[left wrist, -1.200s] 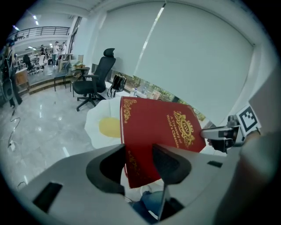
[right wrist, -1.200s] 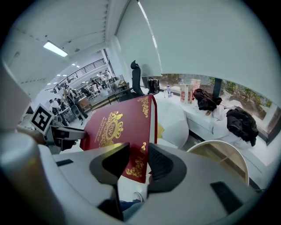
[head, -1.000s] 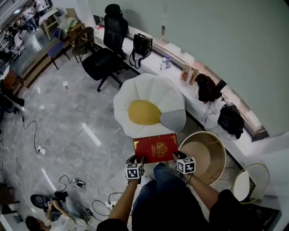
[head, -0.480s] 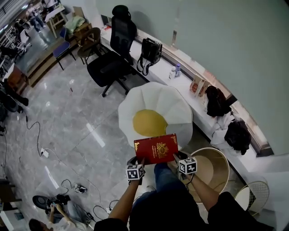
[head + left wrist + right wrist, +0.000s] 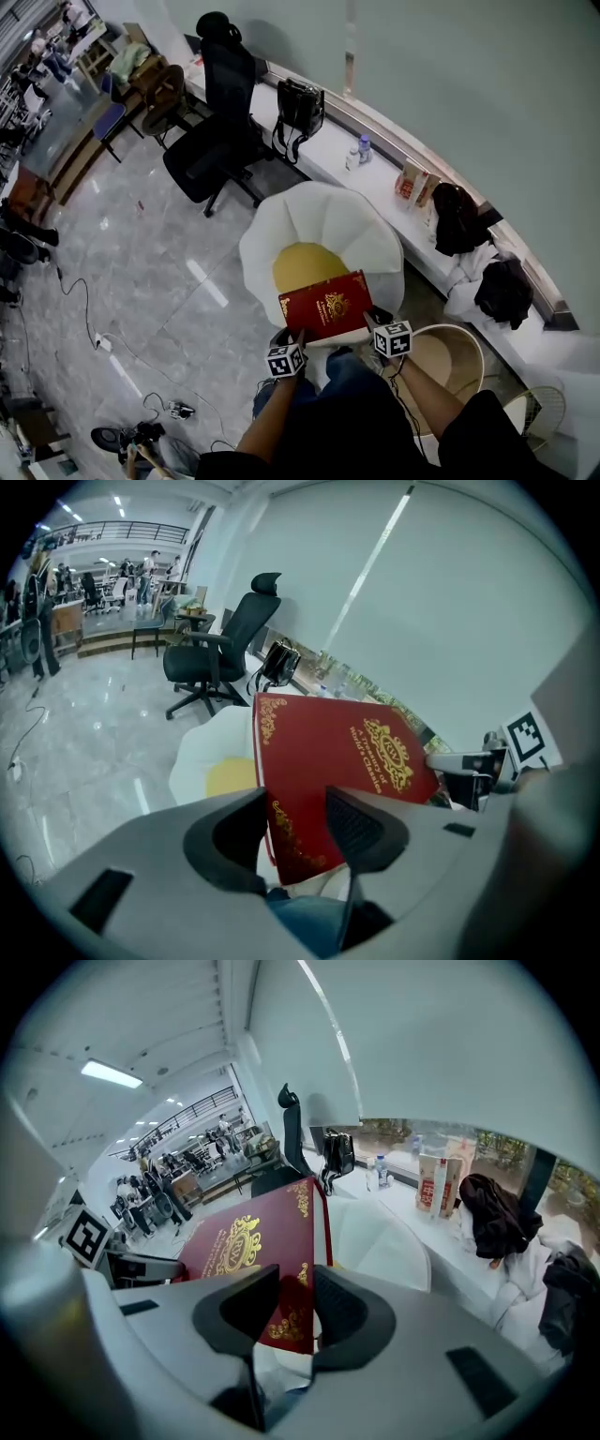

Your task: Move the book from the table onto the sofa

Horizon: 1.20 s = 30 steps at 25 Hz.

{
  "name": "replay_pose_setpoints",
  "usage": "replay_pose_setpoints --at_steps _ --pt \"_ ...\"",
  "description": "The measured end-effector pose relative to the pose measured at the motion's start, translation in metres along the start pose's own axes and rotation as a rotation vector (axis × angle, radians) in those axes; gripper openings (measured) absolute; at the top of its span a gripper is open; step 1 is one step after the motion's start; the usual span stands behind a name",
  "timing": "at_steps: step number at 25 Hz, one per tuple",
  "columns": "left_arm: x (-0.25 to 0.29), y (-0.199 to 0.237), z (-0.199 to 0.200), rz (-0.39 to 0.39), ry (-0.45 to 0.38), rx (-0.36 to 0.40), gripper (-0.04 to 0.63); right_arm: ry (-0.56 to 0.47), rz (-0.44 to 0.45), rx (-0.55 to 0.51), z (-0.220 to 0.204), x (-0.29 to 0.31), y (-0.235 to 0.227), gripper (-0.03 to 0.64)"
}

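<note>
1. Your left gripper point(image 5: 294, 339) has its jaws clamped on the near left corner of the book point(image 5: 325, 307). They stand moderately apart, as far as the book's thickness allows.
2. Your right gripper point(image 5: 371, 323) has its jaws clamped on the near right corner of the same book. They have just been closing a little further onto it.
3. The book has a red cover with a gold ornament, facing up. It is carried in the air between the two grippers.
4. In the head view the book overlaps the near part of the sofa point(image 5: 319, 211), a white petal-shaped seat with a yellow centre. Height above it: cannot tell.
5. The round table point(image 5: 452, 361) sits near right, just beside the sofa and apart from the book.
6. A black office chair point(image 5: 211, 131) stands far left of the sofa.
</note>
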<state>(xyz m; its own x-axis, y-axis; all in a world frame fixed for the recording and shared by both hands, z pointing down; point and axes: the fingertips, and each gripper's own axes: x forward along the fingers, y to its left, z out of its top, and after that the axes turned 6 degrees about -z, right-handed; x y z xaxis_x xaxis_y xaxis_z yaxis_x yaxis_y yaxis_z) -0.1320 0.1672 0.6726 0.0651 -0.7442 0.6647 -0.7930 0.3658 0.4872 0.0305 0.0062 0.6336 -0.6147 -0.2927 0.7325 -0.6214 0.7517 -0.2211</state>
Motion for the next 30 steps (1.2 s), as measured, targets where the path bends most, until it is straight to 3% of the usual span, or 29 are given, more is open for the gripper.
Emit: replay_pose_setpoints --at_steps 3,8,16,22,30 --pt "0.026 0.011 0.024 -0.045 -0.01 -0.041 0.192 -0.005 -0.008 0.072 0.028 0.021 -0.01 0.105" --pt "0.073 0.034 0.066 -0.134 -0.009 -0.05 0.192 0.001 -0.059 0.068 0.065 0.053 -0.019 0.098" --pt "0.121 0.077 0.104 -0.232 0.138 -0.058 0.193 0.039 -0.114 0.243 0.092 0.097 -0.013 0.095" --pt "0.179 0.109 0.118 -0.217 0.169 -0.071 0.193 0.062 -0.139 0.348 0.098 0.158 -0.036 0.092" --pt "0.269 0.113 0.105 -0.185 0.08 -0.116 0.195 0.117 -0.095 0.252 0.097 0.236 -0.106 0.094"
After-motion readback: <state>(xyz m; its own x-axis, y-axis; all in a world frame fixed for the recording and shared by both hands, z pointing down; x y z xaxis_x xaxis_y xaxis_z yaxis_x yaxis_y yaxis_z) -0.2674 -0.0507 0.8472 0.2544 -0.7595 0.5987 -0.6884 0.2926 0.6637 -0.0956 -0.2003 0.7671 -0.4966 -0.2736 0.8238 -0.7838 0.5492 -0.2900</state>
